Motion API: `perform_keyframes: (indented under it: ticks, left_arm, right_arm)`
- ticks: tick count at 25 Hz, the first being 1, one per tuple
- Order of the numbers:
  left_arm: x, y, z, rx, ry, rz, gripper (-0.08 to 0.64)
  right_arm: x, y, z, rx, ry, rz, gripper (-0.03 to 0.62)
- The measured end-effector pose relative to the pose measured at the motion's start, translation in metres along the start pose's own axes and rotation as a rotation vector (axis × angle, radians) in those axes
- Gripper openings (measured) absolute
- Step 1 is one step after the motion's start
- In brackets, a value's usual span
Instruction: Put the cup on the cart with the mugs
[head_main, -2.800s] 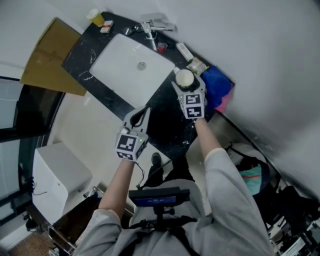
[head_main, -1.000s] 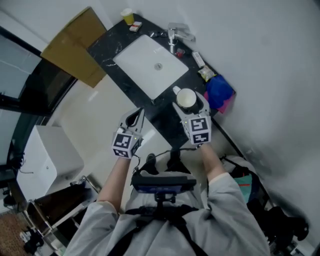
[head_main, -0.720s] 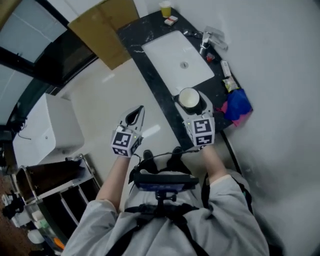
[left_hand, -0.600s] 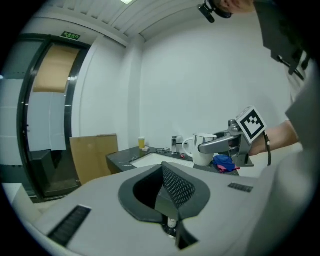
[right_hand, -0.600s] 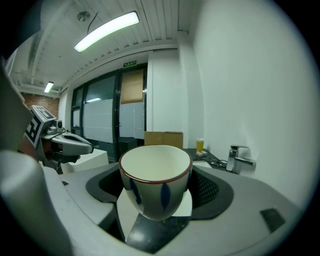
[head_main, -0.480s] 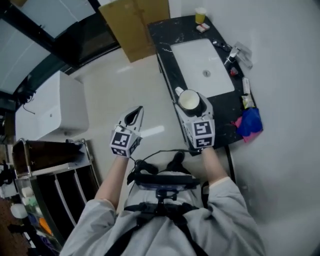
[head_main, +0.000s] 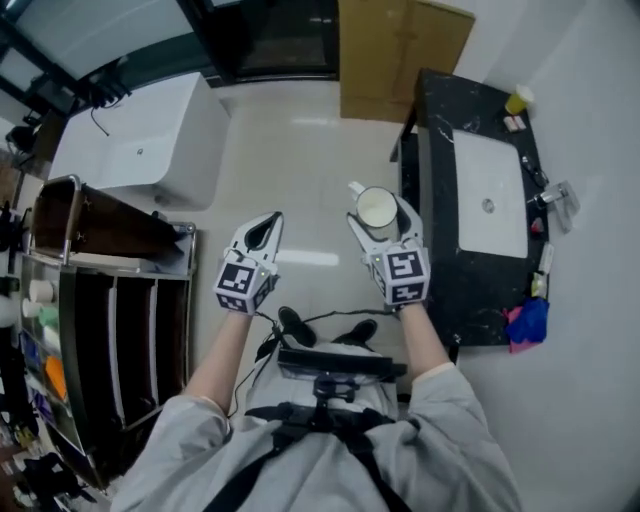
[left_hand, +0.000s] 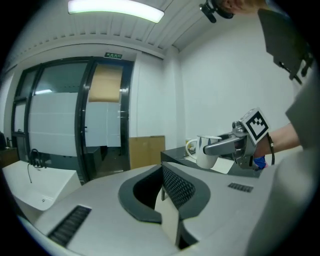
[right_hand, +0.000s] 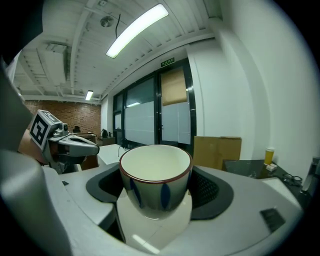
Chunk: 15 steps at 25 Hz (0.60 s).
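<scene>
cart (head_main: 110, 225): left edge cuts it off; shelf contents too small to name
cup (head_main: 377, 208): body hidden under its rim, in my right gripper (head_main: 378, 215)
counter (head_main: 432, 260), wall edge: bits too small to tell

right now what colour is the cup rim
Dark red on the cup; right gripper view shows it best.

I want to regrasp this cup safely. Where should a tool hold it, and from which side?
Across the round body of the cup, one jaw on each side, as the right tool does now, coming level from the side opposite the handle. The cup is upright and open-topped, and its handle sticks out away from the person.
</scene>
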<state>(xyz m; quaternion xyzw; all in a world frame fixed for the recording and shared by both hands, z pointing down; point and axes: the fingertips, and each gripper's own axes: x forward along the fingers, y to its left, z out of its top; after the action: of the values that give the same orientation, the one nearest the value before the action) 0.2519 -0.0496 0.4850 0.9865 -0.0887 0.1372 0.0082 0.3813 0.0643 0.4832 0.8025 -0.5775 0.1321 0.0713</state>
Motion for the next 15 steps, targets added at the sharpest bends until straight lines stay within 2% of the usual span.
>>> perform_keyframes:
  ticks: [5,15]
  left_arm:
    - [-0.048,0.080,-0.009,-0.034,0.005,0.096,0.003]
    - [-0.146,0.221,-0.031,-0.093,-0.011,0.285,0.003]
  right_arm:
    - [0.060,0.076,0.017,-0.032,0.010,0.103,0.400]
    - [0.169,0.242,0.063,-0.096,-0.035,0.341,0.400]
